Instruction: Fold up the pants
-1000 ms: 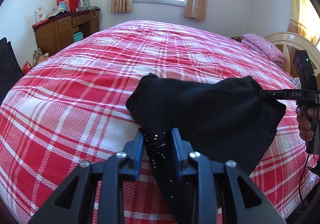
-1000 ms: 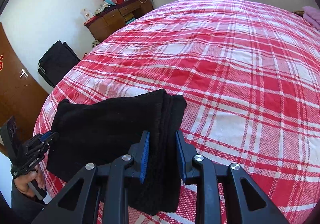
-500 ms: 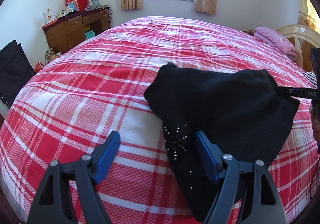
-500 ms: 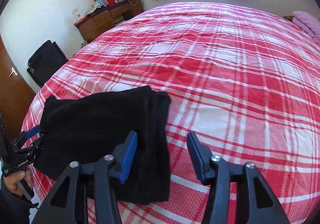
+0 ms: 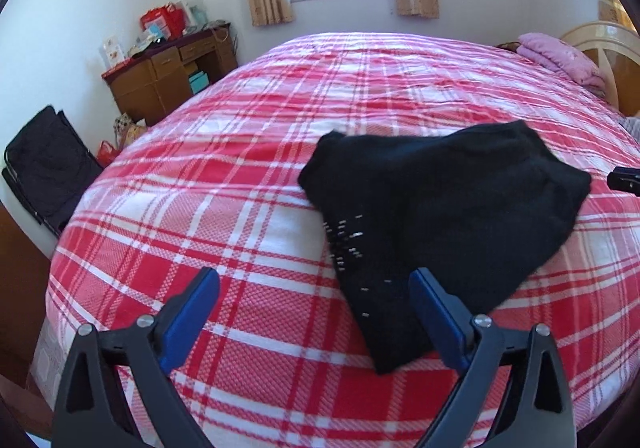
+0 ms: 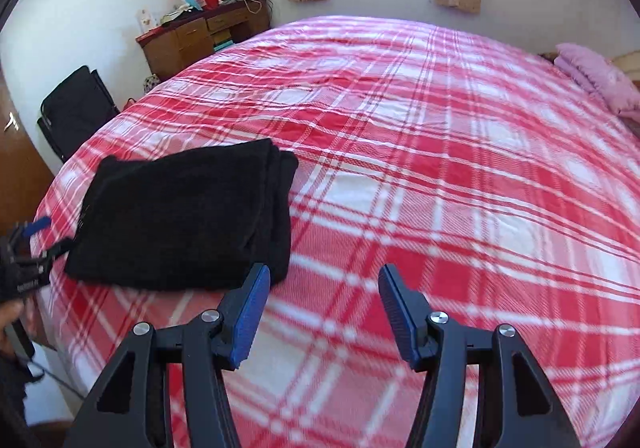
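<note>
Pants (image 6: 188, 216) black, folded compact; studded edge; flat on plaid bedspread (image 6: 440, 168)

1. In my left wrist view, my right gripper (image 5: 626, 183) is cut off by the picture's right edge; only a black tip shows.
2. The red-and-white plaid bedspread (image 6: 340, 328) blurs near my fingers.
3. The clutter on the brown wooden desk (image 5: 168, 68) is too small to identify.
</note>
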Available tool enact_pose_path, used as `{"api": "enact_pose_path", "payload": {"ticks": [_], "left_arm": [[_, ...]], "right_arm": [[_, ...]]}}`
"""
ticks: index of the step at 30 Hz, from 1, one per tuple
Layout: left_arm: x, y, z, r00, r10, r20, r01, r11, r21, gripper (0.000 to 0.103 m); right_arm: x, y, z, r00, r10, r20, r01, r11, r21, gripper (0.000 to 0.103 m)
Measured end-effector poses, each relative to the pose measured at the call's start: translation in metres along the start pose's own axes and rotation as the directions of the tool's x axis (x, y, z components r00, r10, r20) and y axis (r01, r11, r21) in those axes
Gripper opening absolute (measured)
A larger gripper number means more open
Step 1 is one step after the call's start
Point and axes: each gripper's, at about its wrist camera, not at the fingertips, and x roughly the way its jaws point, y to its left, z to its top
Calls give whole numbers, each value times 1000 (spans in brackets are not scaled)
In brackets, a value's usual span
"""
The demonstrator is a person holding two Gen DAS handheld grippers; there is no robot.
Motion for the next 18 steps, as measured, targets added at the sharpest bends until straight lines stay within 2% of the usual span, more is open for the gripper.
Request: {"api": "enact_pose_path", "payload": {"ticks": [8, 12, 15, 18], "left_arm": [[-55, -30, 9, 994, -64, 88, 61, 997, 41, 98], [-81, -41, 15, 986, -85, 144, 77, 995, 61, 98], [-96, -47, 19, 977, -107, 185, 95, 993, 72, 100], [-107, -51, 21, 968, -122, 220, 106, 991, 83, 101]], "right_arm": [[-78, 8, -25, 993, -4, 116, 8, 999, -35, 63], [-107, 13, -23, 982, -40, 183, 52, 997, -60, 64], [-127, 11, -26, 976, -17, 218, 26, 999, -38, 65], [-137, 12, -28, 971, -25, 238, 35, 999, -38, 66]]}}
